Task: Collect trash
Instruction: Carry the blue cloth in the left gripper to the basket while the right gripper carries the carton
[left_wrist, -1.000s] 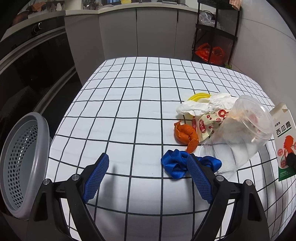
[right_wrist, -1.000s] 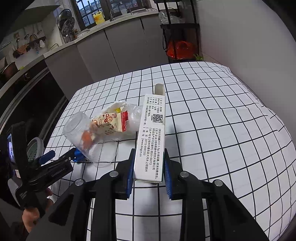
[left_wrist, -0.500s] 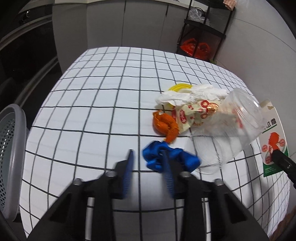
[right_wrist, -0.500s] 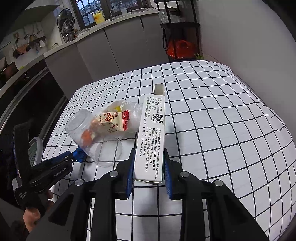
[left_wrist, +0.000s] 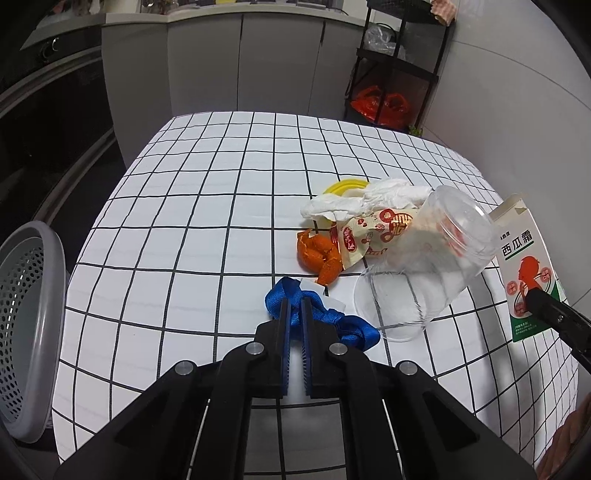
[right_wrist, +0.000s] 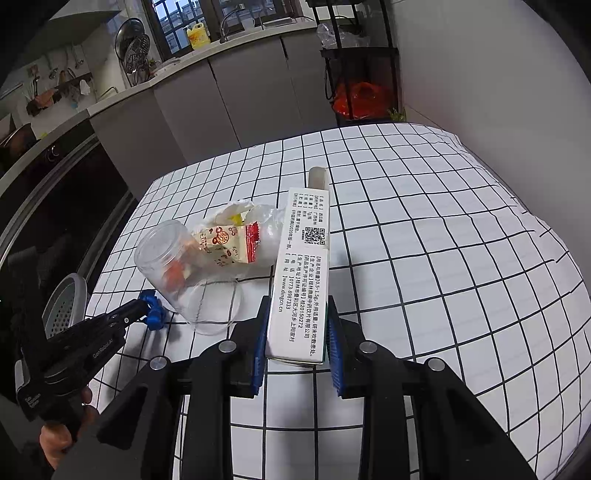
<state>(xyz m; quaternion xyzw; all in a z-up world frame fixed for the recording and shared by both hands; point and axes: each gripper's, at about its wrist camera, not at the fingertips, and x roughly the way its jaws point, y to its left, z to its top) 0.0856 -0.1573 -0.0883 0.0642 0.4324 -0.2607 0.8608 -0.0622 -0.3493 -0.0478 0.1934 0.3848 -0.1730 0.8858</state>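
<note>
Trash lies in a small heap near the right side of the counter (left_wrist: 207, 229). The left gripper (left_wrist: 293, 308) is clamped on a blue strap (left_wrist: 325, 319), which looks soft and light; a pinch on its bunched middle should hold, but the loose ends may drag. The right gripper (right_wrist: 295, 328) is clamped on a cardboard box (right_wrist: 301, 273), stiff, light, and held by its long sides. Just beside the strap lies a clear plastic jar (left_wrist: 424, 258), on its side; I judge it smooth and ready to roll if it is bumped. An orange peel (left_wrist: 317, 254), a snack wrapper (left_wrist: 369, 230) and a tissue (left_wrist: 369, 195) touch each other. A grey perforated basket (left_wrist: 26, 314) stands past the left edge, with open cloth between.
</note>
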